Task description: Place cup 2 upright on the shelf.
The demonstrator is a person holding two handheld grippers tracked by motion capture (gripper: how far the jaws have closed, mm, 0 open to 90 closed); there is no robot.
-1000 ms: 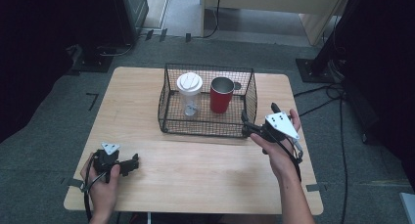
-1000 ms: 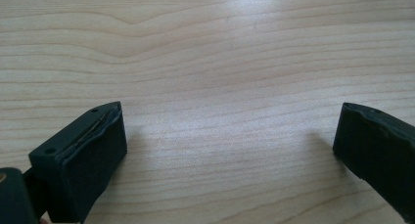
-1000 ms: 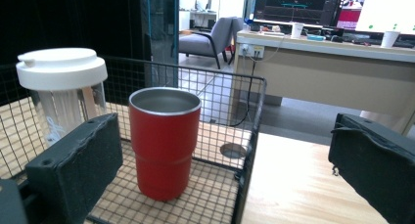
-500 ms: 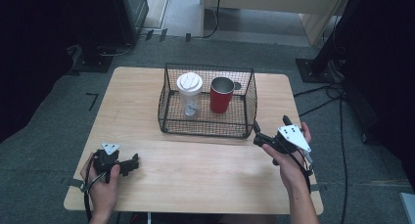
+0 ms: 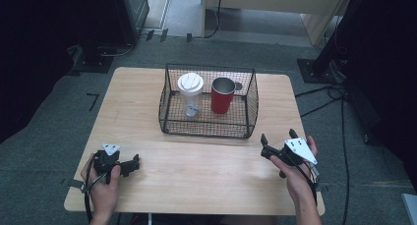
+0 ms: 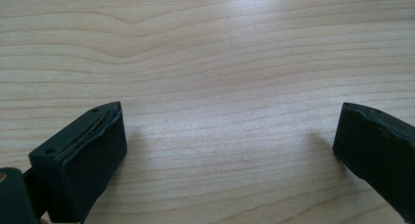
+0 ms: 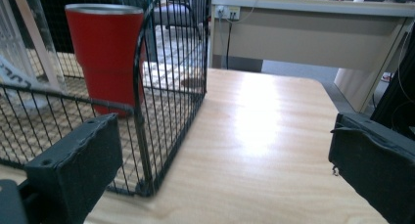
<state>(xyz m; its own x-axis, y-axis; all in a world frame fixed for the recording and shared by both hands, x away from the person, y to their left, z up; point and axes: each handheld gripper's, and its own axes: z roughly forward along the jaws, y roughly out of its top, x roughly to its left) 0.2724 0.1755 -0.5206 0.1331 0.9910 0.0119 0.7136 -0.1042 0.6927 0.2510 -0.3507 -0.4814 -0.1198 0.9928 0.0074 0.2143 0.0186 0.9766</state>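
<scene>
A black wire basket (image 5: 206, 124) stands at the middle of the wooden table (image 5: 196, 171). Inside it stand a clear cup with a white lid (image 5: 190, 93) on the left and a red metal cup (image 5: 222, 95) on the right. My right gripper (image 5: 278, 137) hovers just off the basket's front right corner, open and holding nothing. In the right gripper view the basket's corner (image 7: 147, 111) and the red cup (image 7: 105, 57) sit ahead of the left jaw. My left gripper (image 5: 134, 165) rests near the front left of the table, open over bare wood (image 6: 230, 77).
A beige desk (image 7: 313, 33) stands beyond the table's far edge. Dark stands and cables (image 5: 334, 92) lie on the grey floor to the right. The table's right edge (image 5: 307, 151) runs close to the right hand.
The right gripper has drawn back from the basket's right side toward the front of the table. The left gripper has stayed put.
</scene>
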